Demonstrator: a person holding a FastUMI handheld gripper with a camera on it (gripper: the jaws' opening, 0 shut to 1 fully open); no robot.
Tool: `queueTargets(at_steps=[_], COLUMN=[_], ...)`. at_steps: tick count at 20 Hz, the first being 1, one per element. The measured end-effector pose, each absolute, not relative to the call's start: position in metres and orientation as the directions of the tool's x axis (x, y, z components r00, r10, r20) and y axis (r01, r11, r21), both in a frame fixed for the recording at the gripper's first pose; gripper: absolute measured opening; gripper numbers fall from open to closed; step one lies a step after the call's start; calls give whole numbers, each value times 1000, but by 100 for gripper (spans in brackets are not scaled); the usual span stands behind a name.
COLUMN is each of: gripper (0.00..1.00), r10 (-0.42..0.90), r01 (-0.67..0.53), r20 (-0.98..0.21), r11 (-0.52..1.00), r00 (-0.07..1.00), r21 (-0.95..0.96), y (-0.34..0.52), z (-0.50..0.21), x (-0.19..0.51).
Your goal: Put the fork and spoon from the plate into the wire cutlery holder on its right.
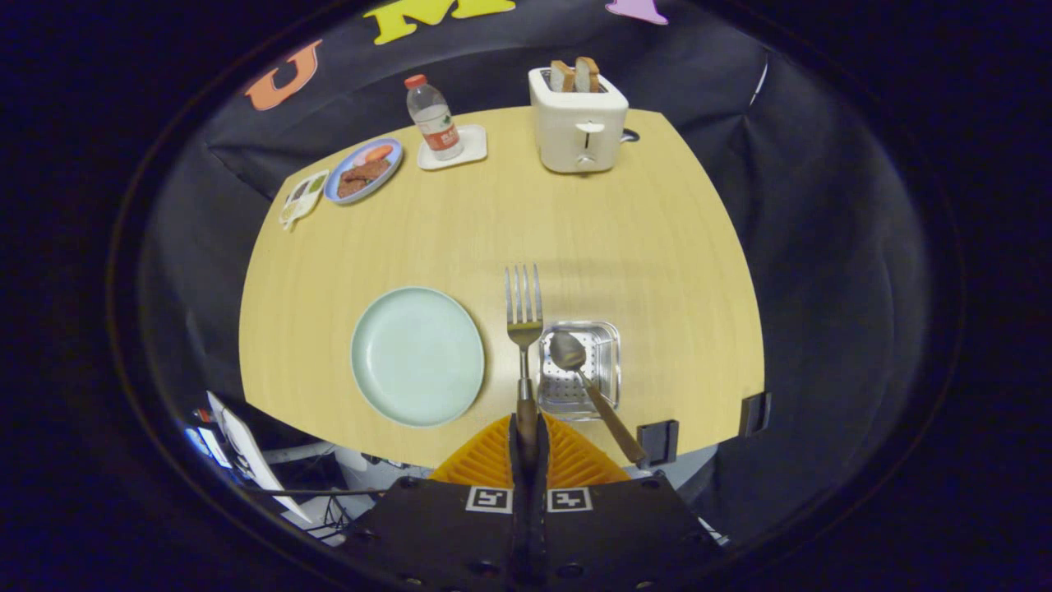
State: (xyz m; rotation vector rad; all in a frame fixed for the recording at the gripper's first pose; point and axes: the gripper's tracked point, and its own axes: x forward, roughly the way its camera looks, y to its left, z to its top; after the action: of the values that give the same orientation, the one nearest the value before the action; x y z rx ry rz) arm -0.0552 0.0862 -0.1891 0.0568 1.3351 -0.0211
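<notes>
My gripper (527, 436) is shut on the fork (523, 316) by its brown handle, both orange fingers (489, 460) pressing on it. The fork's tines point away from me and hang high above the table, between the plate and the holder. The pale green plate (417, 355) lies bare, left of the fork. The metal cutlery holder (579, 368) stands to the plate's right, seen from above. A spoon (585, 382) with a brown handle stands in it, bowl down inside and handle leaning out toward the table's near edge.
At the table's far side stand a white toaster (578, 119) with two bread slices, a water bottle (433, 117) on a white coaster, a blue plate of food (362, 171) and a small sauce dish (302, 197). Two black clamps (660, 442) grip the near edge.
</notes>
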Motion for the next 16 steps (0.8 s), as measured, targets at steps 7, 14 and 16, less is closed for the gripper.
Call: queueTargets(at_steps=[7, 14, 16], gripper=[1, 2, 5], r10=[85, 115, 132], r01=[105, 159, 179], r20=[-993, -993, -991], r11=[990, 981, 975], r00=[82, 14, 4], r21=[93, 115, 131], y=[74, 72, 75], z=[-207, -220, -221], x=[-72, -81, -81])
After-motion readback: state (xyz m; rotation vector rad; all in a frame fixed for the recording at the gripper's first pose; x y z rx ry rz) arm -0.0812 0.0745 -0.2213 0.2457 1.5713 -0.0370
